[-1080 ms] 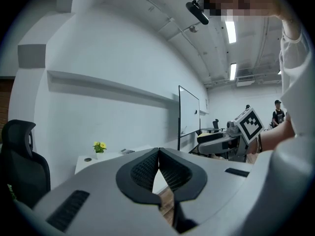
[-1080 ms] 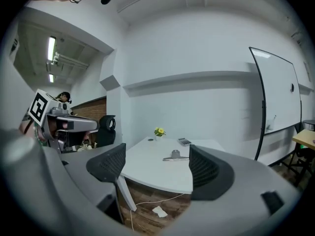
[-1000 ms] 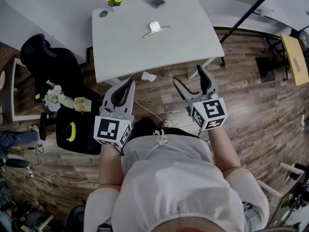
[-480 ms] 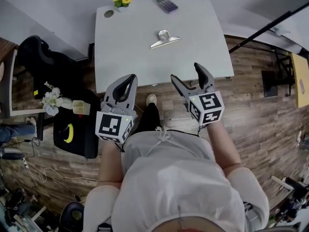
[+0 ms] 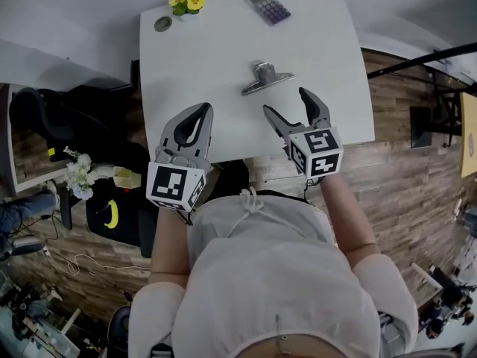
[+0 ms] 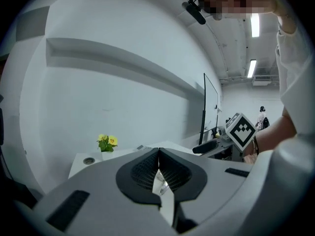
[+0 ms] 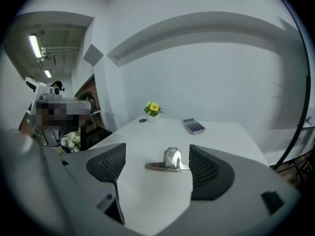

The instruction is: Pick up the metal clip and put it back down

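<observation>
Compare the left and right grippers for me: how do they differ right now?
The left gripper has its fingers pressed together with nothing between them, while the right gripper has its fingers spread apart. The right gripper lines up with the metal clip, which lies ahead between its fingers, while the left gripper sits off to the clip's left. Both are held over the near edge of the table, and neither touches the clip.

Table (image 5: 209, 58) white; metal clip (image 5: 266, 78) silver, upper centre of frame. Flowers (image 5: 188, 0) yellow, upper left. Floor (image 5: 417, 177) brown wood-grain planks, right side.
</observation>
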Available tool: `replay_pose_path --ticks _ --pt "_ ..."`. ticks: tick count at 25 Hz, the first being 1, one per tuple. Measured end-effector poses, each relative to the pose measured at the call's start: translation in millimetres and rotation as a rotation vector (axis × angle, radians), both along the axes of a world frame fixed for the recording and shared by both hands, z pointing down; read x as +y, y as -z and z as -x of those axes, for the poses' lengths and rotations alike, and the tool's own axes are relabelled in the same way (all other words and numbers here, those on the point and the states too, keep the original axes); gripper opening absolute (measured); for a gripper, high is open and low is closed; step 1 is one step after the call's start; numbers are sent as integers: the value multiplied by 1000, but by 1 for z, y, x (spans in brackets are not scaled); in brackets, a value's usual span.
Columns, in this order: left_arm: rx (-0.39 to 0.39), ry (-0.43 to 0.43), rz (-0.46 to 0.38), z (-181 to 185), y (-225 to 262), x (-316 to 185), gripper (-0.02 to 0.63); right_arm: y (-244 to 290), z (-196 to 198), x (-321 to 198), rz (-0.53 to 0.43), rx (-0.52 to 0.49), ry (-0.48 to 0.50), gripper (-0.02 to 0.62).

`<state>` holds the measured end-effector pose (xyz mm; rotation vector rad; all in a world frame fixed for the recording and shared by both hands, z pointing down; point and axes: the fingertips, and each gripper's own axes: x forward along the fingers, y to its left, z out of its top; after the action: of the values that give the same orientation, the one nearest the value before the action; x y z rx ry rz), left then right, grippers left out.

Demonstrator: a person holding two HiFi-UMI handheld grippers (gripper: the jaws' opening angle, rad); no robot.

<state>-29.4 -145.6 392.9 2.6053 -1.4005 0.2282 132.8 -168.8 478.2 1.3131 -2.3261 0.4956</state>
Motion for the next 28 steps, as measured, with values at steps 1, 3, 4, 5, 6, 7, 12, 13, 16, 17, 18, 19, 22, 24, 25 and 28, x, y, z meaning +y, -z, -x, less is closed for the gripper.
replay_pose_path --ticks 1,3,4,5,6,7,12,13,16,17,18,19,22,24,25,28 --pt "5 2 18 3 -8 -8 18 -11 2 -9 28 6 -1 399" --pt "15 0 49 6 -22 -23 18 -32 7 -25 81 17 -6 399" --pt "20 -2 60 8 -29 -30 18 -43 8 -33 101 23 -8 399" --pt "25 -3 69 10 -34 -38 18 -53 9 -42 118 31 -10 399" --pt "29 -5 78 13 -40 -46 18 -64 11 -50 134 39 -11 399" --pt "33 -5 85 16 -46 -52 18 -73 13 -57 152 48 -13 399" --pt "46 -3 124 28 -73 -83 18 -117 21 -84 237 82 -25 399" --pt "44 -5 130 29 -77 -88 18 -124 22 -88 250 89 -26 399" --pt "37 -15 147 32 -89 -99 18 -140 24 -95 284 109 -36 399" --pt "38 -18 152 32 -92 -102 18 -144 24 -97 293 118 -42 399" --pt "40 -20 157 33 -95 -105 18 -148 23 -98 302 128 -49 399" --pt "42 -22 162 33 -97 -107 18 -151 24 -100 312 140 -55 399" --pt "44 -29 171 34 -102 -111 18 -161 24 -101 341 179 -68 369" --pt "38 -40 176 34 -106 -110 18 -164 22 -100 346 212 -82 344" --pt "34 -45 179 34 -109 -109 18 -165 21 -100 346 224 -89 336" --pt "31 -51 182 36 -112 -108 18 -166 18 -101 353 236 -105 304"
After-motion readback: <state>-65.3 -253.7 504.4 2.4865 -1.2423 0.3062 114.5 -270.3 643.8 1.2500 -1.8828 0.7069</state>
